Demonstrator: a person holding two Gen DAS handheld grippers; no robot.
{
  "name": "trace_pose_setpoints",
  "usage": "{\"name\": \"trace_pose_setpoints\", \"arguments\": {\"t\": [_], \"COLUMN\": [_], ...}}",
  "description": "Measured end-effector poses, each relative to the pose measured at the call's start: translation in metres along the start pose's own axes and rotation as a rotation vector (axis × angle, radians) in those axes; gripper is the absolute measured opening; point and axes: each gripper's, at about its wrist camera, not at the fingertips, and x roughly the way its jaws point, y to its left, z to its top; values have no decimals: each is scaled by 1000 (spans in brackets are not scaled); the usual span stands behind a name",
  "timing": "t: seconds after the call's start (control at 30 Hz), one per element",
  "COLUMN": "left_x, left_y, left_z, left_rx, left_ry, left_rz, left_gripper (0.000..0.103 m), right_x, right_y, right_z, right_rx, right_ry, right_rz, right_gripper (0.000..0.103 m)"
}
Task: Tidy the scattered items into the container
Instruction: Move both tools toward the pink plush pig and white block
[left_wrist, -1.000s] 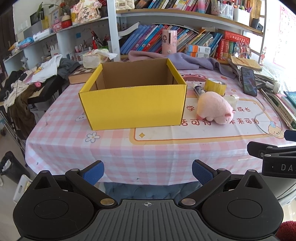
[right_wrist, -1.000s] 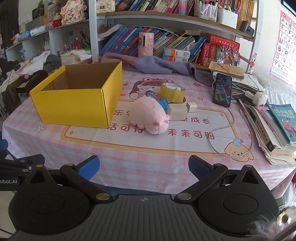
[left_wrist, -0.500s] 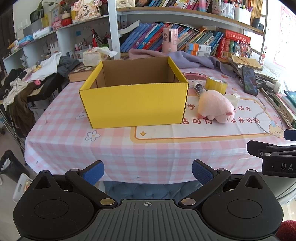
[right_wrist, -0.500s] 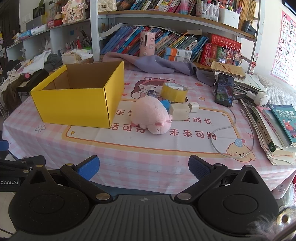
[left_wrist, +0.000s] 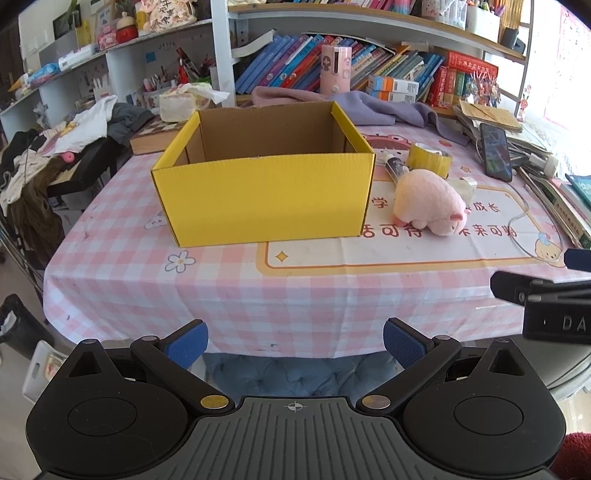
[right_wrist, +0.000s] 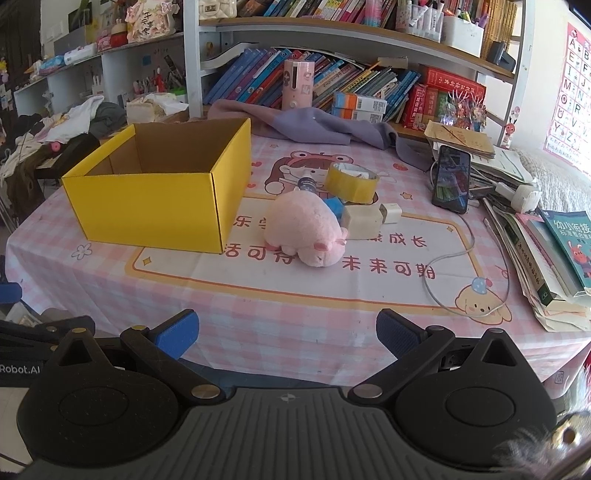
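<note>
An open yellow cardboard box (left_wrist: 264, 195) (right_wrist: 159, 203) stands on the pink checked table, nothing visible inside it. To its right lies a pink plush pig (left_wrist: 428, 203) (right_wrist: 306, 230). Behind the pig sit a yellow tape roll (right_wrist: 351, 182) (left_wrist: 428, 158), a small bottle (right_wrist: 306, 182) (left_wrist: 395, 168), a blue block (right_wrist: 334, 206) and a white charger (right_wrist: 364, 221). My left gripper (left_wrist: 295, 343) hovers open off the table's front edge, facing the box. My right gripper (right_wrist: 286, 332) is open too, at the front edge facing the pig. Both hold nothing.
A phone (right_wrist: 452, 177) with a white cable (right_wrist: 454, 258) lies right of the items, beside stacked books (right_wrist: 546, 251) at the table's right edge. A purple cloth (right_wrist: 314, 125) lies at the back under bookshelves. Clothes (left_wrist: 55, 147) pile on furniture to the left.
Both grippers have drifted slightly closer to the table and a bit higher; the box and pig look a little nearer. Nothing on the table has moved.
</note>
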Motion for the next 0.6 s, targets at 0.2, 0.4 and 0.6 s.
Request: {"name": "trace_pose_setpoints", "arguments": {"t": [0.2,0.4,0.6], "left_x": [2,2,1], "left_y": [0,3,6], "left_z": [1,6,7], "left_rx": [3,13,12], "left_ry": [-1,-26,-48], "left_rz": [-1,4,-4], "left_gripper": [102,102,102], "right_x": [2,3,-2], "right_y": [0,1,3], "right_z": [1,5,8], "right_rx": [-8,-22,-87], "right_ry": [6,-19,-78], "right_rz": [5,27,46], "right_gripper": [103,103,103]}}
